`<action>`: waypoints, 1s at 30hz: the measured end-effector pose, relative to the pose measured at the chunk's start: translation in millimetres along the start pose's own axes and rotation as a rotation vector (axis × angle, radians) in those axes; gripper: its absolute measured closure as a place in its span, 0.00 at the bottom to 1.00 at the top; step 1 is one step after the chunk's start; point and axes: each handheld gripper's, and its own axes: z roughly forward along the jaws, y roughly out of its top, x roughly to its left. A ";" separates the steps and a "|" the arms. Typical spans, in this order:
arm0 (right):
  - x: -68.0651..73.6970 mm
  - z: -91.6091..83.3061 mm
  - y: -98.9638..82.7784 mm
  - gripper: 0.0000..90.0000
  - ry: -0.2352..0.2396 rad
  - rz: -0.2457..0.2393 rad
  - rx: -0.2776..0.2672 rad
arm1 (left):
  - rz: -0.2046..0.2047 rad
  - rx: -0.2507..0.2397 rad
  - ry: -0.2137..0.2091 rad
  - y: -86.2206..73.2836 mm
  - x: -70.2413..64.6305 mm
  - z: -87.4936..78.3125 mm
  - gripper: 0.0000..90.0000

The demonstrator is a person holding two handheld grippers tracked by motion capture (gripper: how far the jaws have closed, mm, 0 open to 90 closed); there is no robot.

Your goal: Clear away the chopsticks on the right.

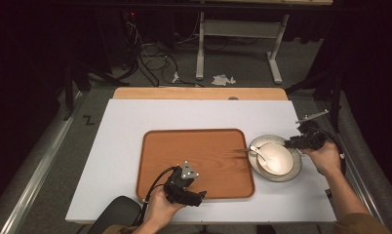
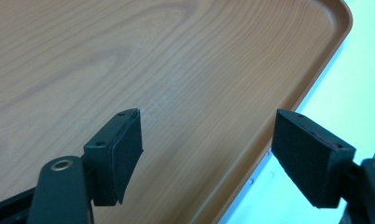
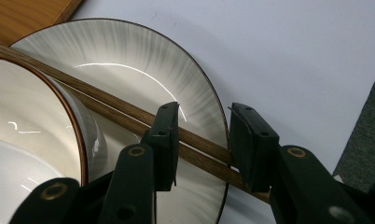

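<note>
Apparently midway: right gripper straddled brown wooden chopsticks unclamped on grey-rimmed ceramic plate; left gripper open, empty, over wood-grain tray.

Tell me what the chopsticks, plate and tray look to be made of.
Chopsticks: brown wood or bamboo, matte, with lengthwise grain. Plate: likely glazed ceramic, glossy with a bright highlight, grey brushed streaks and a dark rim. Tray: wood-grain surface with a smooth, rounded rim; possibly printed plastic or laminate, not solid wood.

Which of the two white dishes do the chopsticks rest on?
The flat plate; the chopsticks lie across its rim, beside the bowl standing on it.
</note>
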 end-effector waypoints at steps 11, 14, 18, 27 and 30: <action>-6.3 -1.1 -1.1 0.72 0.019 0.022 0.023 | 0.000 -0.001 0.004 -0.2 0.1 -0.4 0.28; -6.1 -0.7 0.1 0.71 0.015 0.006 0.031 | 0.000 0.000 0.002 -0.1 0.0 0.1 0.28; -6.7 -1.0 0.4 0.74 0.028 0.026 0.038 | 0.001 -0.001 0.005 -0.2 0.1 -0.3 0.28; -4.3 -6.2 -2.1 0.83 0.022 0.002 0.066 | 0.003 -0.001 0.004 -0.4 -0.2 0.1 0.28; -1.7 -6.7 -1.7 0.83 0.020 -0.009 0.075 | 0.004 0.001 0.006 -0.2 -0.3 0.5 0.28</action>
